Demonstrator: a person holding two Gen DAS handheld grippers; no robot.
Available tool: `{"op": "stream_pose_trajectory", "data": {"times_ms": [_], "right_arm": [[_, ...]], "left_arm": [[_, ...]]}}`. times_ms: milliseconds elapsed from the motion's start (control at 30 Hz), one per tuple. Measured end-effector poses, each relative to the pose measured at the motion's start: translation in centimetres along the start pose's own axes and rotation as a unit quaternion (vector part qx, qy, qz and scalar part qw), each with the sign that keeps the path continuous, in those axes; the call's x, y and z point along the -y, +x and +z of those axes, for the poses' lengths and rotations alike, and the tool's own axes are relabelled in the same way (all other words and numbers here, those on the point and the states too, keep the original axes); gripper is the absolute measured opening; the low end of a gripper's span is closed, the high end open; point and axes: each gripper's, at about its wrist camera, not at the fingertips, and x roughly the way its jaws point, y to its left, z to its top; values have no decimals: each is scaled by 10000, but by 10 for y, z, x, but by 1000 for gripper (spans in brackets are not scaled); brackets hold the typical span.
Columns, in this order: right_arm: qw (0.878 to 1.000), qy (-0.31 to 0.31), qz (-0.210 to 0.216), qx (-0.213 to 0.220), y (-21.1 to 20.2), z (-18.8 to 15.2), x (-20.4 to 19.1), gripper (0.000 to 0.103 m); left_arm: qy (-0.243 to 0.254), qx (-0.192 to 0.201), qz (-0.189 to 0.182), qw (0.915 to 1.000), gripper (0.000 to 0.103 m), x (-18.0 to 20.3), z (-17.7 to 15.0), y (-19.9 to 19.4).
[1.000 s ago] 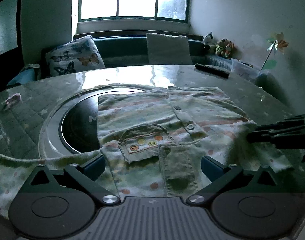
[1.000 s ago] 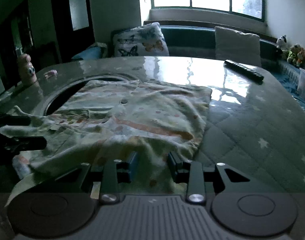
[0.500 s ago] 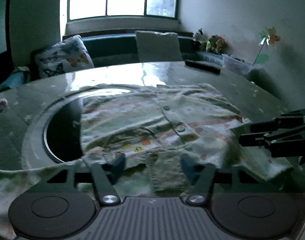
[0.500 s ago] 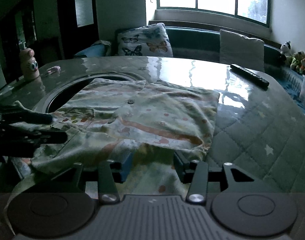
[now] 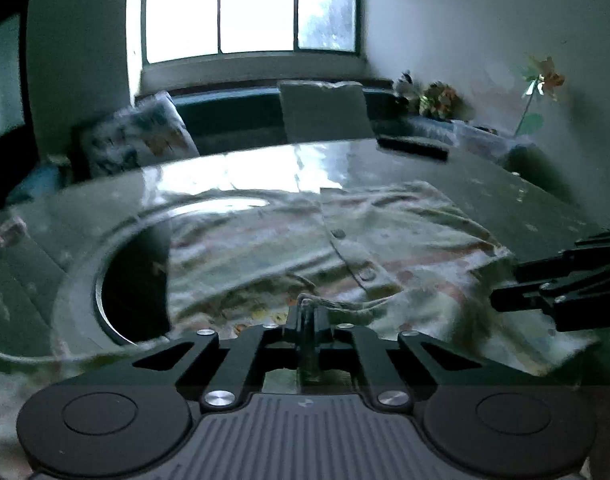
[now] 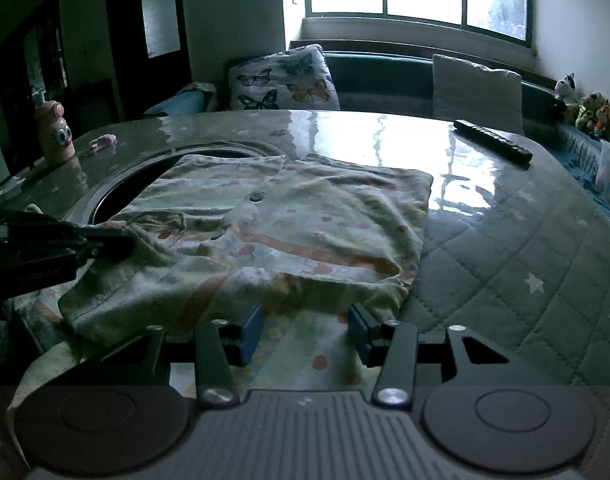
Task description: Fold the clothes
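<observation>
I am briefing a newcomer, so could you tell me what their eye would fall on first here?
A pale button-up shirt with orange spots sprawls mid-table, partly over a dark round recess. The left gripper is shut on its near hem; the right gripper stands open over the hem. A black remote lies far right.

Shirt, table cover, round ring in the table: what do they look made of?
Shirt: soft woven cloth, matte, probably cotton; it wrinkles and drapes limply. Table cover: quilted fabric, apparently under a clear glossy sheet, since window glare mirrors on it. Ring: smooth, grey, likely brushed metal; blur leaves it open.
</observation>
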Motion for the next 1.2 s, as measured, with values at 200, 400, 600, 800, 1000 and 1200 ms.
{"op": "stream_pose_trajectory", "data": {"times_ms": [200, 400, 600, 800, 1000, 1200], "right_arm": [[9996, 94, 203, 164, 0, 6, -10, 47], [9990, -136, 431, 68, 19, 3, -36, 48], [9976, -518, 428, 158, 10, 0, -52, 48], [9993, -195, 247, 207, -2, 3, -26, 55], [9997, 194, -64, 120, -6, -2, 11, 55], [9997, 125, -231, 31, -20, -12, 22, 55]], "left_arm": [[97, 113, 135, 9998, 6, 4, 1, -3], [112, -34, 158, 9998, 6, 1, -2, 4], [76, -80, 135, 9998, 10, 0, -2, 3], [-55, 1, 141, 9999, 59, -6, -4, -7], [-162, 128, 205, 9996, 92, -16, -7, -26], [-282, 151, 382, 9988, 103, -30, -16, -46]]}}
